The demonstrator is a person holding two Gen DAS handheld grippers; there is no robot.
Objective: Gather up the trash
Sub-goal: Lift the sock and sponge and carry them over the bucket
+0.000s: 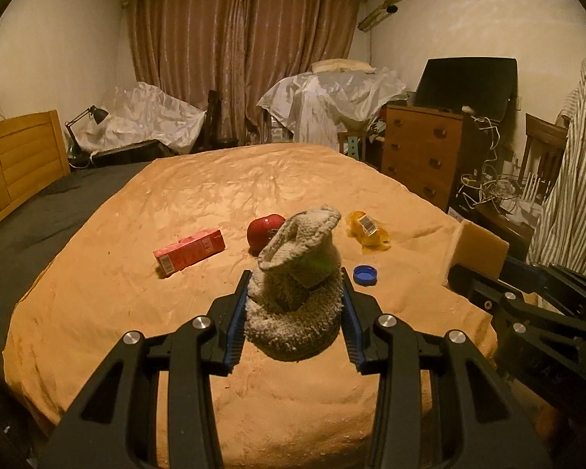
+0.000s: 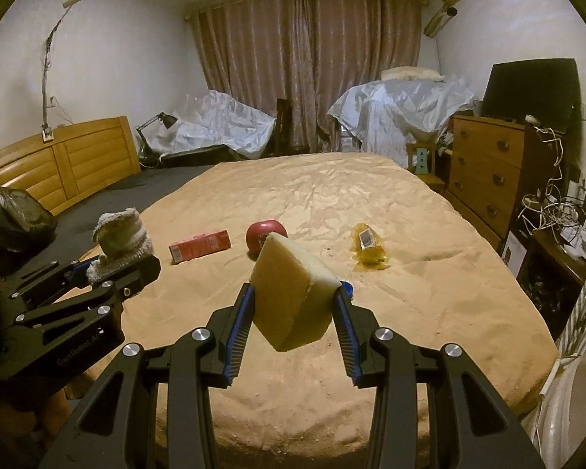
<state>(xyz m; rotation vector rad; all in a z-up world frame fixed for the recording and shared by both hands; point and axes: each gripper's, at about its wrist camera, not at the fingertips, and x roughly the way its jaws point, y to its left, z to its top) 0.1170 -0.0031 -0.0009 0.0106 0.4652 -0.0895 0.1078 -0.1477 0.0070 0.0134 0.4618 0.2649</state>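
Observation:
My left gripper [image 1: 295, 293] is shut on a grey knitted sock [image 1: 297, 273], held above the bed; the same sock [image 2: 121, 240] shows at the left of the right wrist view. My right gripper [image 2: 293, 305] is shut on a yellow sponge block [image 2: 289, 293], whose corner [image 1: 476, 250] shows at the right edge of the left wrist view. On the orange bedspread [image 1: 215, 195] lie a red carton [image 1: 189, 252], a red apple [image 1: 263, 230], a crumpled yellow wrapper [image 1: 369, 230] and a blue bottle cap [image 1: 365, 274]. The cap is almost hidden behind the sponge in the right wrist view.
A wooden headboard [image 2: 66, 164] and a black bag [image 2: 19, 215] stand at the left. A chest of drawers [image 2: 488, 172] with a dark screen [image 2: 531, 90], tangled cables [image 2: 554, 211] and a striped cloth [image 1: 578, 179] crowd the right. Plastic-covered furniture [image 1: 332, 93] lines the curtained far wall.

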